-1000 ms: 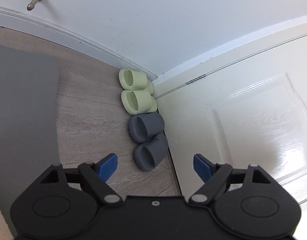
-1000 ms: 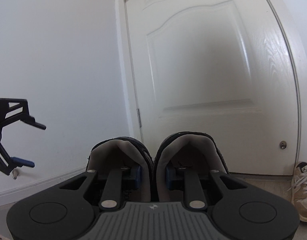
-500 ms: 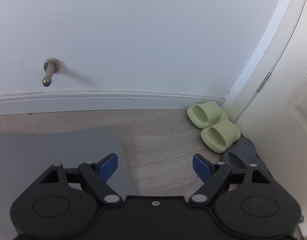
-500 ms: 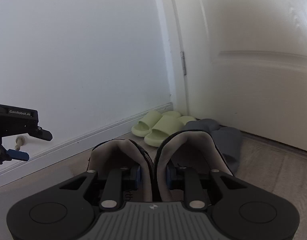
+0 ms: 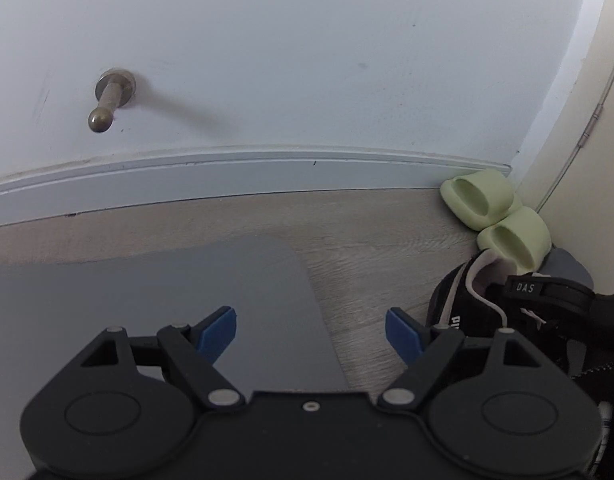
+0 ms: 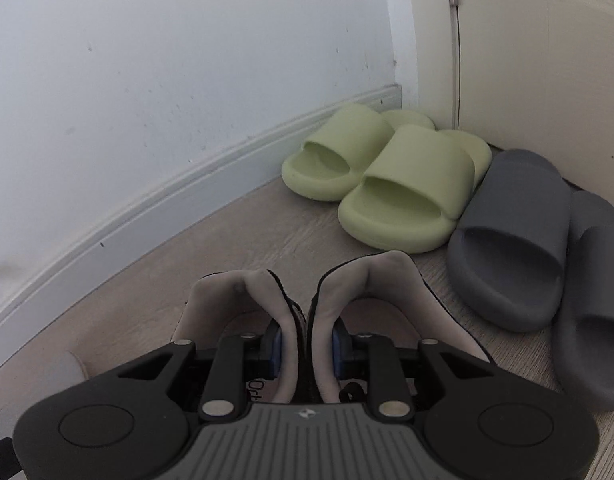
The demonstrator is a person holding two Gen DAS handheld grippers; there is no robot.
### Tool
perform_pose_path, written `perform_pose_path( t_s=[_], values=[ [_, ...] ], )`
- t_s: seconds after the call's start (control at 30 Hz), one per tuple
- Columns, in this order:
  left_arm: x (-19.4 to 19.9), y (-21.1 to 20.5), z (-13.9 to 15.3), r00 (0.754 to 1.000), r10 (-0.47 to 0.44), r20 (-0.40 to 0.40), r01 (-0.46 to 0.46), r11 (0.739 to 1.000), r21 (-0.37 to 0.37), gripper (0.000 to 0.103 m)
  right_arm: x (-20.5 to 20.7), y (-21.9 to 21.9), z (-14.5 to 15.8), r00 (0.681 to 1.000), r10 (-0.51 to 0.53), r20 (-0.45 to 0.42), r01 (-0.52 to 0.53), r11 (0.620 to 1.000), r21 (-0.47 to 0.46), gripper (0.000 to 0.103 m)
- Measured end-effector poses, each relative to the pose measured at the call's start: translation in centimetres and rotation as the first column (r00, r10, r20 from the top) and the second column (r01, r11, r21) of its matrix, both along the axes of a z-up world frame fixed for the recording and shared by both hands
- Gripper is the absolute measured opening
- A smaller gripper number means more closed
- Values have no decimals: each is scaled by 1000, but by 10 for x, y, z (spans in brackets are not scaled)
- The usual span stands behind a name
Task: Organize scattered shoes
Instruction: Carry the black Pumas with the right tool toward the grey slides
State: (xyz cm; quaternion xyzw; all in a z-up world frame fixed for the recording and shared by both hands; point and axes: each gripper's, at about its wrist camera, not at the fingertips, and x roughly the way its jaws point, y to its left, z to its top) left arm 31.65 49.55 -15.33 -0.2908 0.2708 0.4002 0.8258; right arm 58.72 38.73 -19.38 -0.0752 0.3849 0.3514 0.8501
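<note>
My right gripper (image 6: 306, 350) is shut on a pair of black sneakers (image 6: 371, 280) with grey lining, pinching their inner collars together low over the wooden floor. Just ahead of them a pair of light green slides (image 6: 403, 196) lies in the corner, with a pair of dark grey slides (image 6: 515, 240) to its right along the door. In the left wrist view my left gripper (image 5: 311, 330) hangs open and empty over the floor. At its right the black sneakers (image 5: 467, 300) sit in front of the green slides (image 5: 503, 220).
A white wall with a skirting board (image 5: 227, 184) runs behind, carrying a metal door stop (image 5: 107, 100). A grey mat (image 5: 147, 300) covers the floor at the left. The cream door (image 6: 547, 60) with its hinge closes the right side.
The right gripper has come down and forward with the sneakers toward the slides in the corner. The left gripper has swung left and closer to the wall, staying open.
</note>
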Motion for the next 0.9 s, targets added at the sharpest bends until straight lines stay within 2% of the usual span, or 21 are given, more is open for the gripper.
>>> perform_pose_path(
  t_s=[0.1,0.27,0.37,0.43,0.47,0.53,0.6,0.67,0.73,0.87,0.9],
  values=[
    [-3,5,-2,1000,16,3,-16,1000,-20,82,0,7,-5,1000,-5,1,5,999,-40,27],
    [0,-6,5,1000,-6,-21,7,999,50,82,15,23,-2,996,38,-75,-49,988,-148,30],
    [3,-9,3,999,-25,-36,27,998,51,82,33,23,6,983,48,-177,-75,986,-148,34],
    [4,-12,5,999,-36,-35,38,997,62,82,43,10,20,972,38,-231,-60,994,-87,42],
    [4,-13,6,999,-37,-30,39,997,64,82,41,-1,28,973,44,-226,-56,997,-48,44],
    [3,-14,8,999,-39,-15,40,997,60,82,35,-24,45,980,64,-190,-59,998,31,59],
    [1,-13,8,999,-34,-4,34,998,52,82,24,-50,55,988,84,-126,-73,993,89,65],
    [2,-12,8,1000,-28,1,28,999,46,83,10,-79,55,992,112,-61,-105,988,113,65],
    [1,-10,7,1000,-28,13,28,999,27,83,-9,-112,40,988,152,-17,-150,986,76,64],
    [-2,-7,5,998,-31,46,32,999,-27,83,-32,-152,3,979,192,-70,-191,981,11,63],
    [-2,-7,5,998,-31,46,32,999,-29,83,-38,-159,-5,976,197,-90,-197,980,9,58]
  ],
)
